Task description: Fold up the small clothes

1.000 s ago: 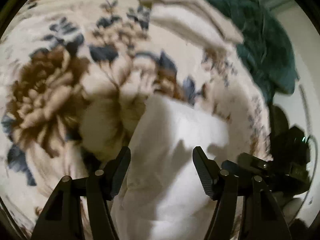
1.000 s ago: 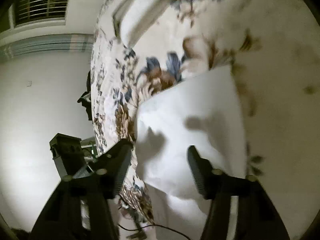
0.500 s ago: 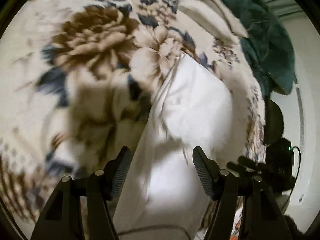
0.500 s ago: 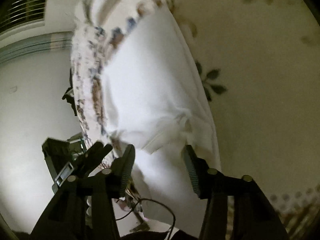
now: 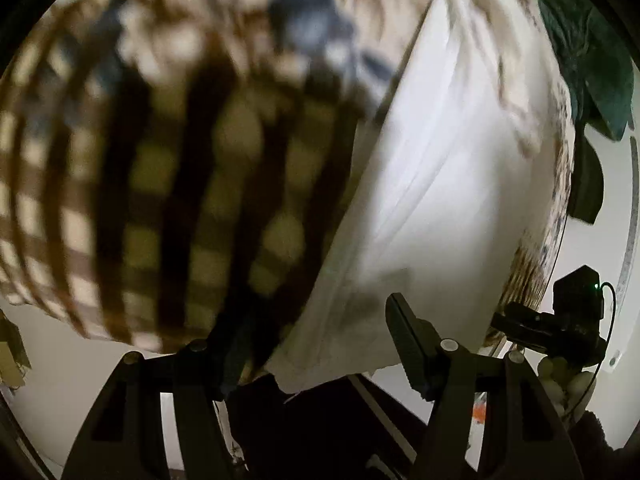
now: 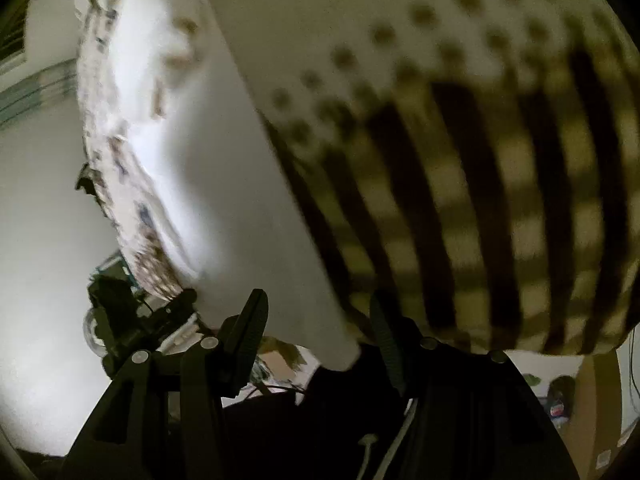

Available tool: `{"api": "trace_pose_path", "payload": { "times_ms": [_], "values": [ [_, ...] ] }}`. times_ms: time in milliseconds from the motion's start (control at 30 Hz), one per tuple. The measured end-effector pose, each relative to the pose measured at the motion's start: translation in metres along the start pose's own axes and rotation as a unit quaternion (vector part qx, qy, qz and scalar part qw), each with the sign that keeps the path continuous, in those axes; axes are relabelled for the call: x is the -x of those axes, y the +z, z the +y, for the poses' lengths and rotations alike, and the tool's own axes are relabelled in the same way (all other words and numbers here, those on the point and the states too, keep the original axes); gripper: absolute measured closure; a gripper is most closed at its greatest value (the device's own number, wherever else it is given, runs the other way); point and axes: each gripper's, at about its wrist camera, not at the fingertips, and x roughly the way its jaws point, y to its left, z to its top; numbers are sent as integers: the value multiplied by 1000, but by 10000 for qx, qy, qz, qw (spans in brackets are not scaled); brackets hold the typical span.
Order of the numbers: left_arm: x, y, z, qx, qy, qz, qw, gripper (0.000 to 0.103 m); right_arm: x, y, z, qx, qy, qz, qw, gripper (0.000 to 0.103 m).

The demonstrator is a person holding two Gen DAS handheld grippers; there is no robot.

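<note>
A white garment [image 5: 440, 184] lies flat on a floral and checked bedspread [image 5: 168, 168], its near edge hanging just past the bed's edge. My left gripper [image 5: 316, 340] is open, and the garment's lower edge lies between its fingers. In the right wrist view the same white garment [image 6: 224, 200] runs down to my right gripper [image 6: 316, 332], which is open with the garment's corner between its fingers. The other gripper [image 5: 552, 324] shows at the right of the left wrist view.
A dark green cloth [image 5: 592, 52] lies on the bed beyond the garment. White walls [image 6: 44, 264] stand past the bed's edge. Dark floor and a cable [image 6: 372, 444] lie below the right gripper. Both views are blurred.
Both grippers have pulled back toward the near edge of the bed and now look at the garment's lower edge. The checked border of the bedspread has come into view. Both stay open.
</note>
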Motion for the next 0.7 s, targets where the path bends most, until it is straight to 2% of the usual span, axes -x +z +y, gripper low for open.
{"api": "trace_pose_path", "payload": {
  "times_ms": [100, 233, 300, 333, 367, 400, 433, 467, 700],
  "values": [
    [-10, -1, -5, -11, -10, -5, 10000, 41, -18, -5, -9, 12, -113, 73, 9999, 48],
    [-5, -8, -9, -14, -97, -245, 9997, 44, -32, -8, -7, 0, -47, 111, 9999, 48],
    [-3, -13, -10, 18, -130, -408, 9991, 78, -34, -9, -2, -4, -38, 99, 9999, 48],
    [0, -15, -9, 50, -142, -474, 9988, 82, -36, -11, 0, 22, -21, 87, 10000, 55],
    [1, -18, -11, 79, -162, -528, 9984, 90, -37, -13, 3, 71, -7, 66, 10000, 78],
    [4, -20, -9, 139, -183, -594, 9980, 94, -39, -15, 6, 116, -20, 79, 9999, 89],
    [7, -22, -7, 217, -238, -640, 9974, 95, -41, -17, 9, 111, -3, 94, 9999, 95],
    [10, -25, -6, 300, -318, -668, 9968, 96, -40, -20, 11, 100, 49, 42, 9999, 99],
    [53, -32, -14, 516, -824, -861, 9915, 100, -10, -36, 27, 17, 529, -149, 9985, 99]
  ]
}}
